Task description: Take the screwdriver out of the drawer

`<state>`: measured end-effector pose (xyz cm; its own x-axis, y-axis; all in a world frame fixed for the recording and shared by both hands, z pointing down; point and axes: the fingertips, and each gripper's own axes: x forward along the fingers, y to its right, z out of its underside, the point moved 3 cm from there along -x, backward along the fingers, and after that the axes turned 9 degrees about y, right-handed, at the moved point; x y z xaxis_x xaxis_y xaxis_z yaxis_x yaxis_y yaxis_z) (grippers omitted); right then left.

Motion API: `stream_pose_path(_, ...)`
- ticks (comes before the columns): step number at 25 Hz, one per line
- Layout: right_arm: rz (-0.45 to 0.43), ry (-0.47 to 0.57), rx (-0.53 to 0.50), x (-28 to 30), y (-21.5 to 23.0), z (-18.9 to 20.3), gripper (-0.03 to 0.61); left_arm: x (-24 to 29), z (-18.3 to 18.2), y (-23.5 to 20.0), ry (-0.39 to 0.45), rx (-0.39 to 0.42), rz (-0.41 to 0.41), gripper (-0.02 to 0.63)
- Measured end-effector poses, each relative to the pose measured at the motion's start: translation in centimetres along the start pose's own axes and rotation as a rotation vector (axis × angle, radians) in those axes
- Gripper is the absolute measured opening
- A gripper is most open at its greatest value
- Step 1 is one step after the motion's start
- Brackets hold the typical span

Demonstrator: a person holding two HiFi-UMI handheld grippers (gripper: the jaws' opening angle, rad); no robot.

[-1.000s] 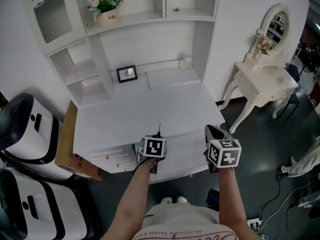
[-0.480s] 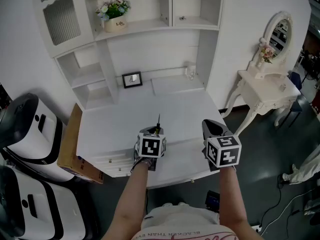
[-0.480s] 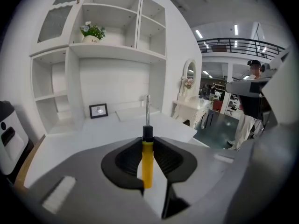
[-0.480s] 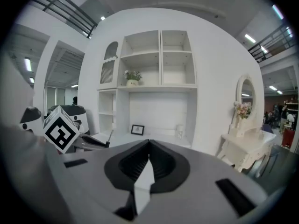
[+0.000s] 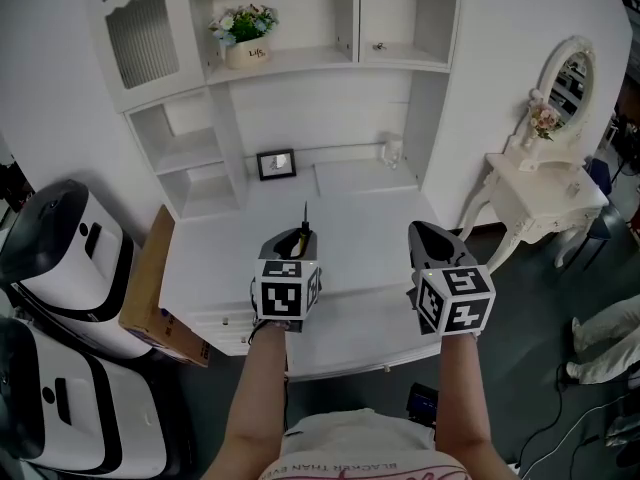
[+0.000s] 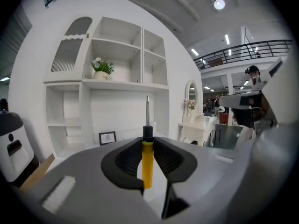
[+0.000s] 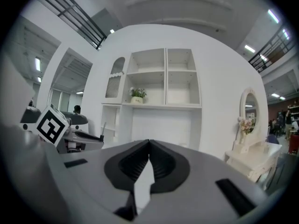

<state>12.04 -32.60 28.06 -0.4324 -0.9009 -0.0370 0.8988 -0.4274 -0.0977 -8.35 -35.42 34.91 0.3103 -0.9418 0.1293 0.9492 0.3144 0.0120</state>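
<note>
Holding the screwdriver by its yellow handle, we have the left gripper closed narrow on it. The pads press it from both sides, and the black collar and bare shaft stick out past the tips toward twelve o'clock. The tool hangs in the air above the white desk, clear of the drawer, which shows at the desk's near edge at about seven o'clock from the left gripper. The right gripper sits at three o'clock from the left one, well apart, with its jaws meeting at the tips and nothing between them.

Between the two grippers we see only bare desk top. At twelve o'clock a small picture frame stands at the back under the hutch shelves, well apart from the shaft tip. The desk's right edge runs just below the right gripper, with dark floor beyond it and a white dressing table at two o'clock. At nine o'clock a cardboard box leans against the desk's left side, with two white machines beside it.

Our marker cubes and forearms cover part of the desk's near edge, and we cannot see inside the drawer. A small pale object at the back of the desk is too small to name.
</note>
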Motion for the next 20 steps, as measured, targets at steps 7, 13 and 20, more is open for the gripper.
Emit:
stream_pose_path(7,-0.008,0.081,-0.040,0.2,-0.3,-3.2,0.006,-2.3,-4.8,-1.2,0.140,0.059,-0.046,0.084)
stream_pose_path(13,-0.004,0.164,-0.152,-0.4,-1.1,-6.2,0.006,-4.4,-8.7,-1.9,0.281,0.101,-0.071,0.084)
stream_pose_path(20,-0.008,0.229,-0.237,-0.9,-2.2,-9.2,0.006,-6.4,-12.2,-2.3,0.393,0.157,-0.096,0.084)
